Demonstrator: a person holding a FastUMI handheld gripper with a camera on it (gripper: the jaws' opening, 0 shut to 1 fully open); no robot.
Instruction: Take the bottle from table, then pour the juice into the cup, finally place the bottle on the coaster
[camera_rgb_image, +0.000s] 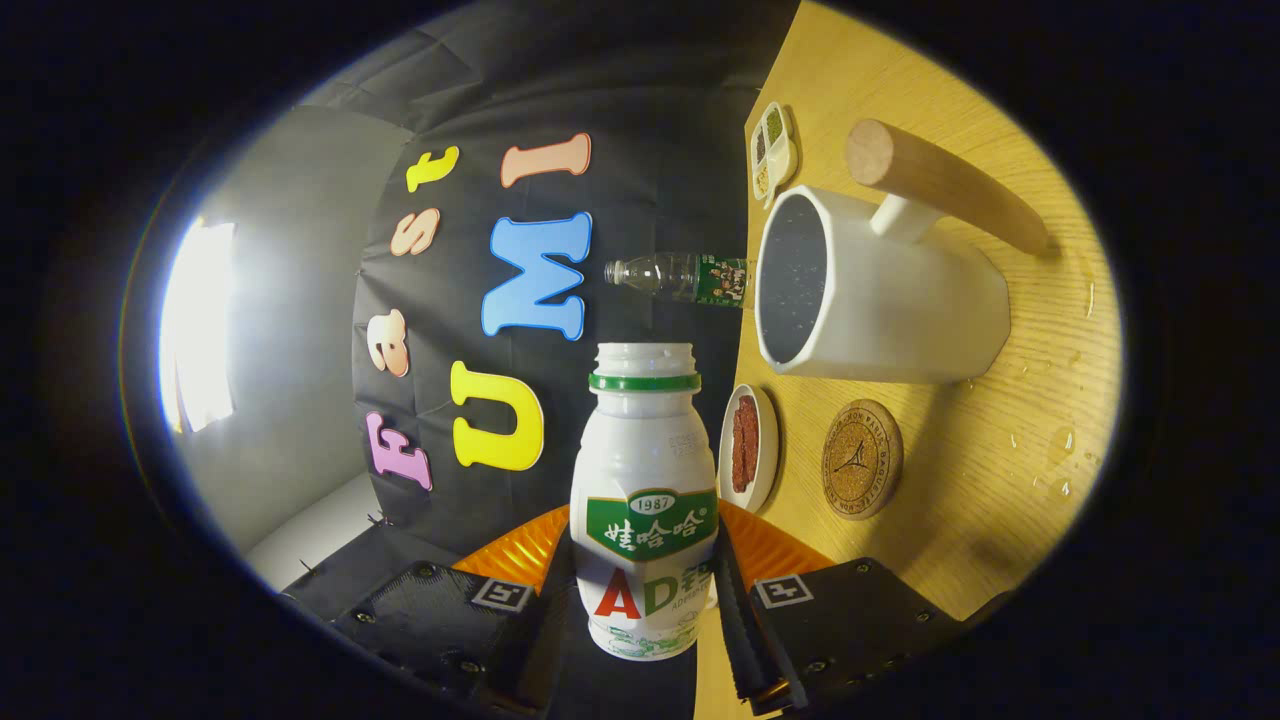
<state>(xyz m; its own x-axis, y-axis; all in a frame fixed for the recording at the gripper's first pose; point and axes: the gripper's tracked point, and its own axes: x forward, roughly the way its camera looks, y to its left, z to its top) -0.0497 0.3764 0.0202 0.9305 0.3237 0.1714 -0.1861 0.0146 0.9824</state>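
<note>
Gripper view, rolled so the table (1000, 480) stands on edge beside the fingers: the gripper (645, 610) holds the bottle (645, 500), one finger (470, 620) on one side of its lower body and the other on the opposite side, both pressing on it. The bottle is uncapped, its open mouth pointing ahead along the fingers, well clear of the tabletop.

Beyond and to the side lies the cup (880, 290), a white vessel with a wooden handle, its dark mouth turned toward the bottle side. Whether liquid is already inside I cannot tell. The mouth of the bottle is near the cup's rim but not over it. Between cup and fingers sits the round cork coaster (862, 458), bare, with a small dish (748, 448) of something red just beside it. A clear plastic water bottle (680, 277) and a divided tray (772, 150) stand farther off. Droplets spot the wood near the coaster.

Judging from the tilt, this is the pouring step. To do it well, bring the bottle's mouth fully above the cup's opening before tipping further, keep the grip firm low on the body so it does not twist, and tip slowly. Watch the handle: it juts out close to the approach path.
</note>
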